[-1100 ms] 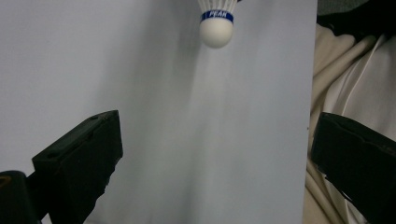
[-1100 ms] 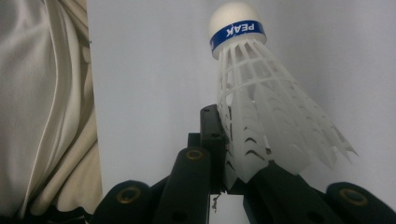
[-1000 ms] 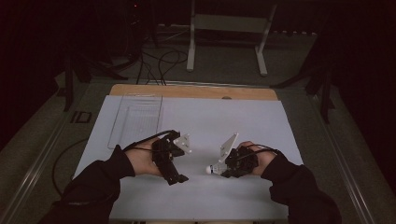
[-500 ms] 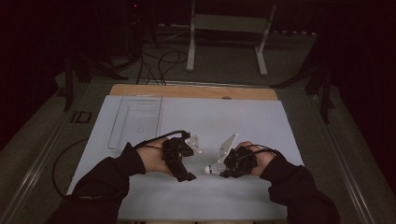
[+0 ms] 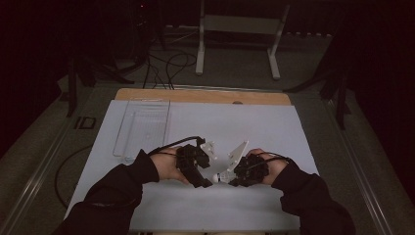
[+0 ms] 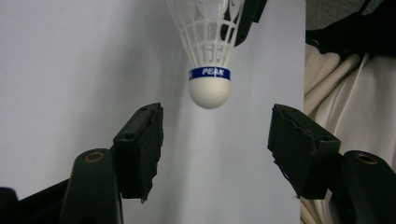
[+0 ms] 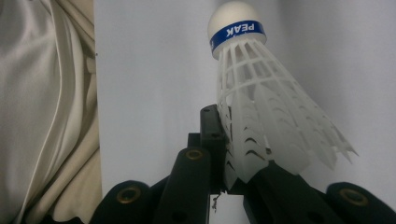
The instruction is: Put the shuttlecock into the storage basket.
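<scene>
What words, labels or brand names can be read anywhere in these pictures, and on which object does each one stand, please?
"PEAK": white letters on the blue band round the shuttlecock, just above its white cork; in the right gripper view the same word reads upside down.
No other writing can be read: the white table sheet and the clear tray bear no visible text in the high view.

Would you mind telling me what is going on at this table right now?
A person is passing a white plastic shuttlecock between two handheld grippers. The right gripper is shut on its skirt, cork end pointing at the left gripper. The left jaws have just been closing but stand apart on either side of the cork, not touching it. A clear tray lies farther back.
</scene>
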A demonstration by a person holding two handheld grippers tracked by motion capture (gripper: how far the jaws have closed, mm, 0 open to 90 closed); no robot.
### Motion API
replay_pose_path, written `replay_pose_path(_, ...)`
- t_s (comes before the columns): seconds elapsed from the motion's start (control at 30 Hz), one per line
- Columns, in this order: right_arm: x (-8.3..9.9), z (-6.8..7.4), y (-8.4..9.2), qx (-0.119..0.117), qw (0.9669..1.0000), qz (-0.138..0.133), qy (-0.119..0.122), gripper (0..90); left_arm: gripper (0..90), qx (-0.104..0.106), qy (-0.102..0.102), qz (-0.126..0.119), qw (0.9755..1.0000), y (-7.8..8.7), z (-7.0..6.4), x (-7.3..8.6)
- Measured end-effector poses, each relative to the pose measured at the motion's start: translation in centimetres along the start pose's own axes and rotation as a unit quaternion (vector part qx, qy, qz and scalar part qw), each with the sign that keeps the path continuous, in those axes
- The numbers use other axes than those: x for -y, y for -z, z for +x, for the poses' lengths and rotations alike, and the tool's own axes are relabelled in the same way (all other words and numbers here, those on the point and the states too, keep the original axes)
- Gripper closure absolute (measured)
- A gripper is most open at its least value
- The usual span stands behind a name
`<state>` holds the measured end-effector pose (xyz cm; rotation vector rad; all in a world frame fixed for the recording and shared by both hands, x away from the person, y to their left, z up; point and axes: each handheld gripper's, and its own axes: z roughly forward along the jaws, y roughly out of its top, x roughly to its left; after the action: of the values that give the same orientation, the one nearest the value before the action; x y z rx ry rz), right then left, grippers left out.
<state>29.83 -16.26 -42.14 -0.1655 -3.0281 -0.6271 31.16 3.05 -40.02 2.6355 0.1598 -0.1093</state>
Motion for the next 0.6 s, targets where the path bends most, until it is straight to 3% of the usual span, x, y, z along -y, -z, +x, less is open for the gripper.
replay_pose_path(0.33, -0.2, 0.1, 0.2, 0.003, 1.0000, -0.006, 0.003, 89.7, 49.8, -0.002, -0.005, 0.000, 1.0000, -0.9, -0.1, -0.2)
replay_pose_path(0.6, -0.2, 0.2, 0.3, 0.005, 1.0000, -0.008, 0.003, 89.7, 51.1, -0.006, -0.013, -0.002, 0.9999, -1.4, -0.3, -0.5)
